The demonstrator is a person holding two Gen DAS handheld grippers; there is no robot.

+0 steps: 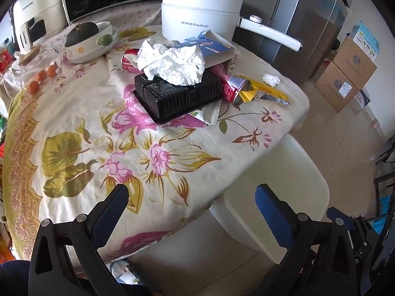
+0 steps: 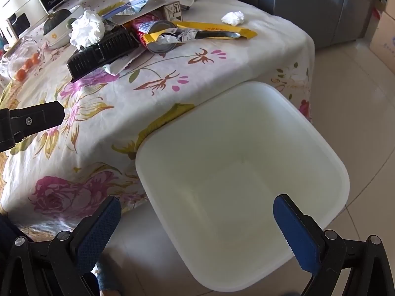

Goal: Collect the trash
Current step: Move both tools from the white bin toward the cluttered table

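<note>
A: Trash is seen heaped at the far side of the table (image 1: 74, 123), which is covered by a flowered cloth. What is piled there?

B: A black ribbed plastic tray (image 1: 177, 96) is laid upside down, and a crumpled white paper wad (image 1: 172, 64) is rested on top of it. A blue-and-white carton (image 1: 212, 49) is propped behind, over a red can (image 1: 230, 86) lying on its side. Another red can (image 1: 128, 60) is partly hidden behind the wad.

A: And beside the can?

B: A torn yellow wrapper (image 1: 261, 93) with a foil lining is spread next to it, touching its open end. A small white tissue ball (image 1: 271, 79) is set apart, near the table's far edge.

A: Where is the bin?

B: A white bin (image 2: 246, 148) is stood on the floor, pressed against the hanging cloth at the table's edge. Nothing can be made out inside it.

A: How are the tongs held?

B: The left gripper (image 1: 192, 197) is held wide apart above the near edge of the table, with nothing between its blue pads. The right gripper (image 2: 197, 209) is likewise spread, poised over the bin's mouth, and nothing is gripped.

A: Anything else on the table?

B: A white electric pot (image 1: 200, 12) is placed behind the heap, and a bowl (image 1: 91, 44) holding a dark squash (image 1: 82, 33) is seen to the left, with small oranges (image 1: 40, 76) nearby.
</note>
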